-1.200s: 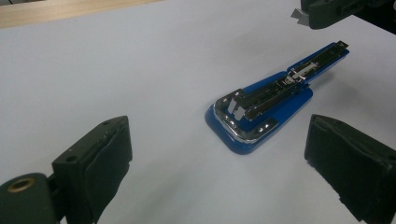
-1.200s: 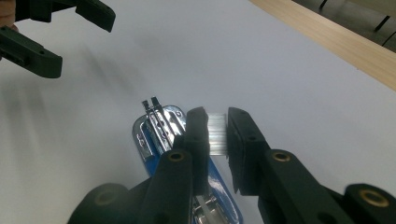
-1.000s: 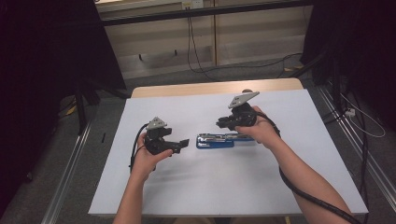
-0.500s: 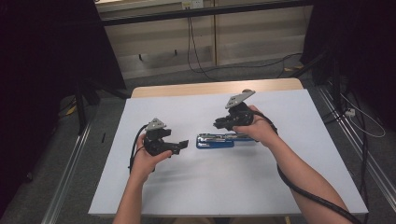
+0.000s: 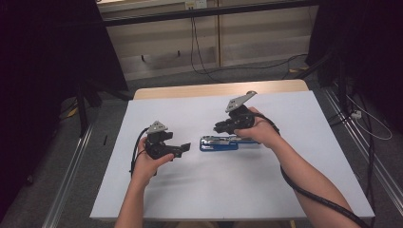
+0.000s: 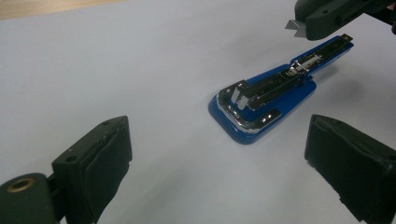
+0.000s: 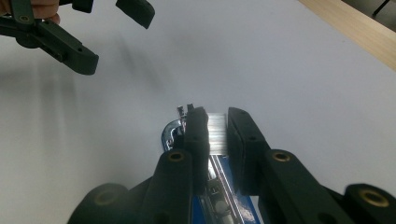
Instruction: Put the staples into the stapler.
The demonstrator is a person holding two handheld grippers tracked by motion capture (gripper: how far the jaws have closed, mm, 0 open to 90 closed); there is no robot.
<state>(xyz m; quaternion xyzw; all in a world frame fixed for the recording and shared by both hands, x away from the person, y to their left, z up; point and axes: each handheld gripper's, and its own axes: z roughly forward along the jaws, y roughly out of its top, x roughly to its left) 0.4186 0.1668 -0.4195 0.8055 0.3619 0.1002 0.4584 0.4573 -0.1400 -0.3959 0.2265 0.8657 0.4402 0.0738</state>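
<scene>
Right tongs (image 7: pixel 217 133) are pinching a strip of staples (image 7: pixel 216 132) above the open blue stapler (image 6: pixel 261 100) lying mid-surface (image 5: pixel 285 185); left tongs (image 6: pixel 217 172) are waiting wide open nearby. Loading and closing the stapler are seemingly remaining

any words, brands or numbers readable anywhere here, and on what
None can be read.
Stapler: blue base and metal parts show no print or brand.
Strip of staples in the right gripper: no marking.
Left gripper, table: no labels.
</scene>
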